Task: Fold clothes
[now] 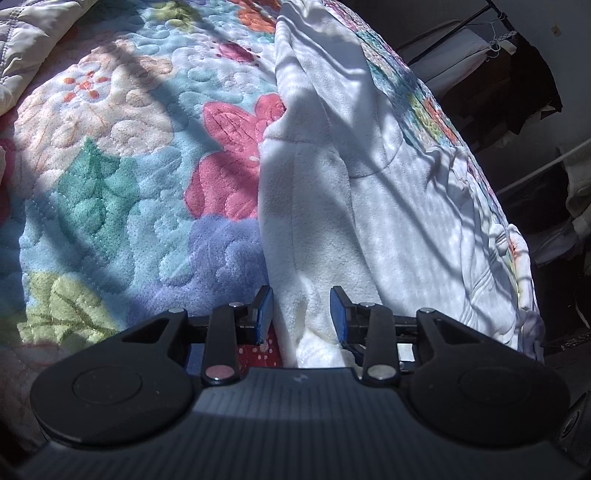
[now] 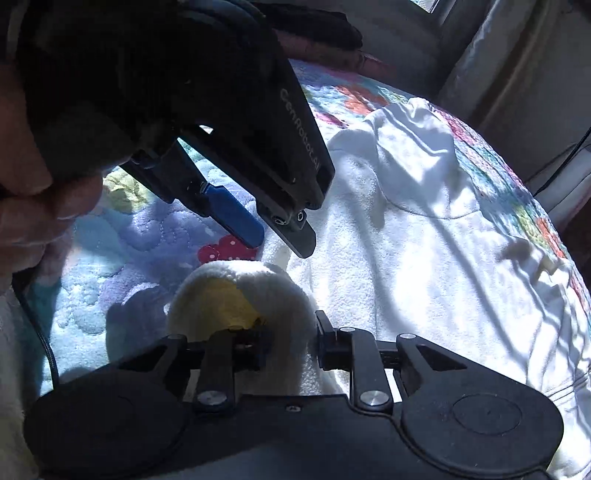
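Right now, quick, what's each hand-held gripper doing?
Left hand-held gripper: open, straddling the white fleece garment edge.
Right hand-held gripper: closed on a rolled end of that fleece.

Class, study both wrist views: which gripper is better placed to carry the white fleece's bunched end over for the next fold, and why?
Probably the right gripper: a raised roll of the white fleece garment already sits between its fingers. The left gripper is open, only straddling a flat strip of fleece above the floral quilt.

Floral quilt (image 1: 110,177) covers the bed. Pale padded blanket (image 1: 26,33) at its far corner. Clothes rack w/ hangers (image 1: 495,40) beside the bed.
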`<state>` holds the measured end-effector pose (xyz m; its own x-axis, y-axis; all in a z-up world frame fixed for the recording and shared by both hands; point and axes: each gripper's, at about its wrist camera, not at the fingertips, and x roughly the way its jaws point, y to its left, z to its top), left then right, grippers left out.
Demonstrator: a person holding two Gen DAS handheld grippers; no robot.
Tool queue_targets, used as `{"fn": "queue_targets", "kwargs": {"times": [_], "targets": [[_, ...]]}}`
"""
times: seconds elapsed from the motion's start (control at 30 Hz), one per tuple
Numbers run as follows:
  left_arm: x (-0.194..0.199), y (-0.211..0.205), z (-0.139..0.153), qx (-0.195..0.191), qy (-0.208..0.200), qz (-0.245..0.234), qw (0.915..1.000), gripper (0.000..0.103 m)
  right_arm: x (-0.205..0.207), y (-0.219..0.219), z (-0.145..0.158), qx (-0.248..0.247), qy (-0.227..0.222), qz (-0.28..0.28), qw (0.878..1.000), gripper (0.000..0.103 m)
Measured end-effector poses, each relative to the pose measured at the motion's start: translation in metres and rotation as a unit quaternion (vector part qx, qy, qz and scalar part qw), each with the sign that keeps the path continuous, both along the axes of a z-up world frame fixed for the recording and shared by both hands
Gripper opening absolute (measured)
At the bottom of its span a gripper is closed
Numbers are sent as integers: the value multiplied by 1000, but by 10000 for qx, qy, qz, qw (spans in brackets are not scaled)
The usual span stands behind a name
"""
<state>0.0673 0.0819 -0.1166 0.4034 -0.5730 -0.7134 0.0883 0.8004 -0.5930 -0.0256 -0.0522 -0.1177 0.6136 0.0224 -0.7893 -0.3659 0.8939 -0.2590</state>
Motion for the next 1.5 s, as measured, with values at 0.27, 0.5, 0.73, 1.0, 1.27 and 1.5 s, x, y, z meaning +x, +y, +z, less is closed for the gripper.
{"fn": "queue_targets", "kwargs": {"times": [0.27,0.5,0.73,1.0,1.27,1.5], "targets": [[-1,35,2,-584,-94,727,9956,33,-27,10,8,198,-704,566,9957,14],[1,24,8,-599,-324,464,9966,39,-59,28,15,72,-1405,1241,9823,15],[5,-30,-6,1606,-453,-515,9846,55,-52,40,-18,-326,-951,1434,9845,18],[-12,-57,4,2706,-1039,-821,9535,58,-95,-32,37,356,-910,532,9938,67],[-57,-62,71,1756,-1445,-788,9706,72,-156,-174,93,1867,-757,-1870,9615,68],[-137,-112,136,2824,-1711,-1233,9358,88,-211,-223,143,2056,-932,-3283,9172,71]]}}
